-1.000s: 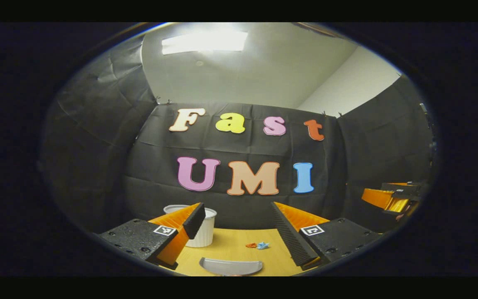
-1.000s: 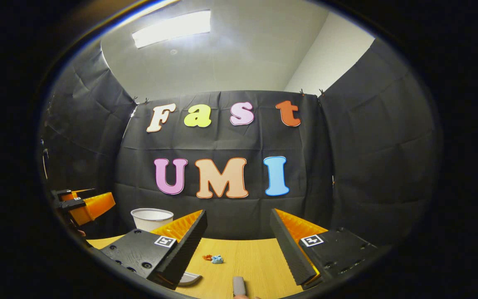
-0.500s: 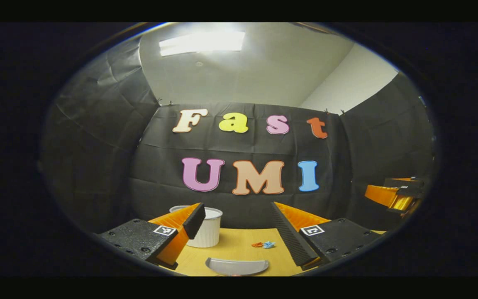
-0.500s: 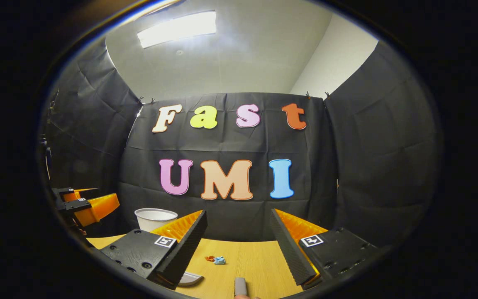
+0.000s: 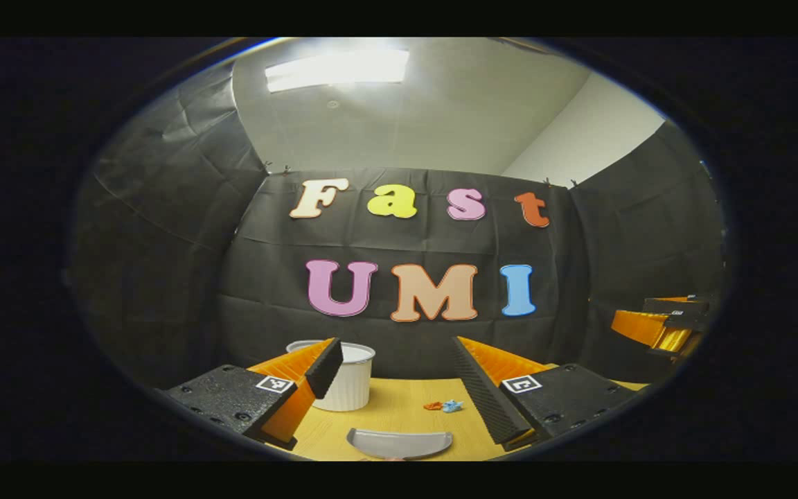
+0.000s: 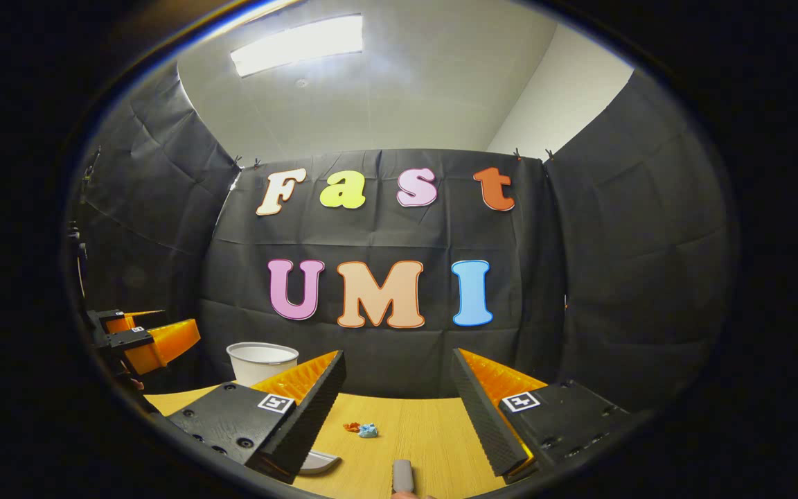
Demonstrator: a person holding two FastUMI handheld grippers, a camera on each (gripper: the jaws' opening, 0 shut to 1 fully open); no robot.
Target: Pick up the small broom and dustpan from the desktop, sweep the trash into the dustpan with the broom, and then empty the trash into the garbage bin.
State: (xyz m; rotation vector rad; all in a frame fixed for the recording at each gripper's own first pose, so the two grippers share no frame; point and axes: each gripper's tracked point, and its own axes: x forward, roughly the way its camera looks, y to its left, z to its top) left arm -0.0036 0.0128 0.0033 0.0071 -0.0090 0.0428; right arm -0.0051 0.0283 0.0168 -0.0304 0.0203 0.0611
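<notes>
Left gripper view: the left gripper is spread wide above the dustpan. The right gripper is spread too. A careless grab could scatter the trash.

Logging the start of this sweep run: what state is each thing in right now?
left gripper: open, holding nothing
right gripper: open, holding nothing
dustpan: lying on the desktop, untouched
broom handle: lying on the desktop, ungrasped
trash: loose on the desktop, unswept
garbage bin: upright, no lid
</notes>
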